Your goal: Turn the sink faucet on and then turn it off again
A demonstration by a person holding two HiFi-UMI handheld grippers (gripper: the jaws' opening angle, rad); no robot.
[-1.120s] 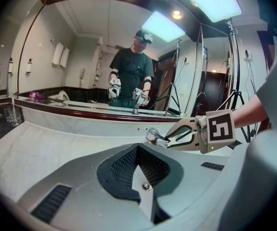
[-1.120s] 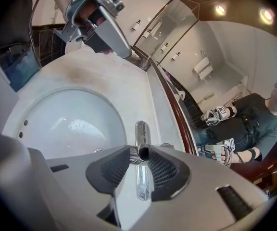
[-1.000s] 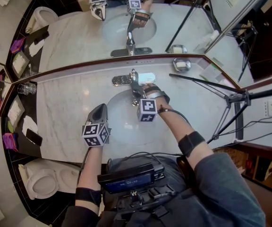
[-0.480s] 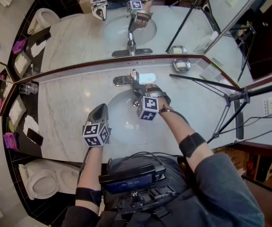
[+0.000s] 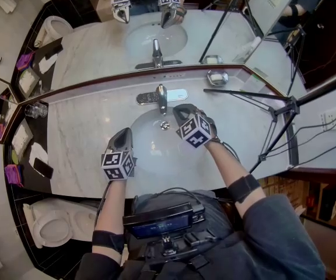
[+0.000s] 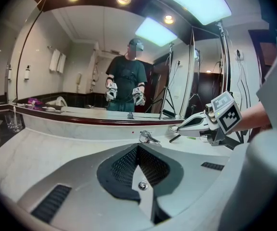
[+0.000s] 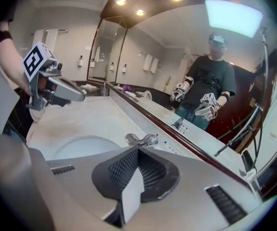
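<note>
The faucet [image 5: 161,98] was seen at the middle of the counter's [image 5: 80,133] back edge, just in front of the mirror [image 5: 98,45], with its spout reaching over the back rim of the basin [image 5: 147,147]. Nothing was held on it, and no running water could be made out. The drain [image 5: 164,125] was seen in the basin, just in front of the spout. The right gripper [image 5: 179,108] was held above the right part of the basin, near the faucet on its right but apart from it. Its jaws had just been closing and were seen pressed together, with nothing between them; in the right gripper view the faucet was seen beyond the shut tips, untouched. The left gripper [image 5: 123,133] was held over the front left rim of the basin, well apart from the faucet. Its jaws were likewise shut tight on nothing, and in its own view the faucet and the right gripper were seen ahead of it. A small metal dish [image 5: 217,77] was seen at the back edge of the counter, to the right of the faucet and against the mirror. A glass [image 5: 32,109] stood near the counter's left end by the back edge. A tripod [image 5: 279,118] stood to the right of the counter, with one leg laid across the counter's right end. A toilet [image 5: 51,223] was seen on the floor beyond the counter's front left corner. Both grippers, the faucet and the basin were shown again in the mirror.
</note>
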